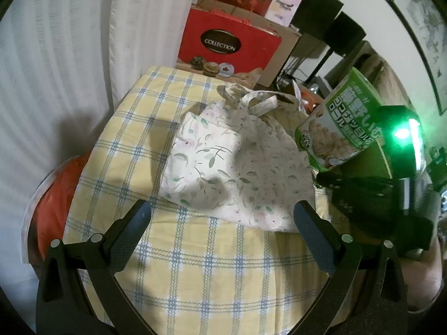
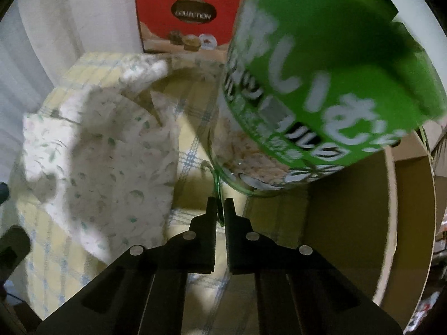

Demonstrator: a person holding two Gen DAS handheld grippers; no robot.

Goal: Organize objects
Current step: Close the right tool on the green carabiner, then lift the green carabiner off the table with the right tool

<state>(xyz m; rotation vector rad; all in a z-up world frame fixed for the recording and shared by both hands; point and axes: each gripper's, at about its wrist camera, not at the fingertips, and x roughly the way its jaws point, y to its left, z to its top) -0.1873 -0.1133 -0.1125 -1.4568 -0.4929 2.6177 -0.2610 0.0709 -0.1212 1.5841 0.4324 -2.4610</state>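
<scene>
A green snack packet (image 2: 321,83) with white lettering hangs tilted above the table's right side, also seen in the left wrist view as the packet (image 1: 343,122). My right gripper (image 2: 220,206) is shut on its thin lower seam. A white floral cloth bag (image 1: 232,162) with loose handles lies on the yellow checked tablecloth (image 1: 181,279); in the right wrist view this cloth bag (image 2: 97,153) is to the left of the packet. My left gripper (image 1: 220,226) stands open just in front of the cloth bag's near edge, with nothing between its fingers.
A red "COLLECTION" paper bag (image 1: 232,44) stands at the table's far end with cardboard boxes behind it. Black speakers (image 1: 318,8) are at the back right. An open cardboard box (image 2: 363,201) sits right of the table. An orange object (image 1: 56,195) lies left, beside a white curtain.
</scene>
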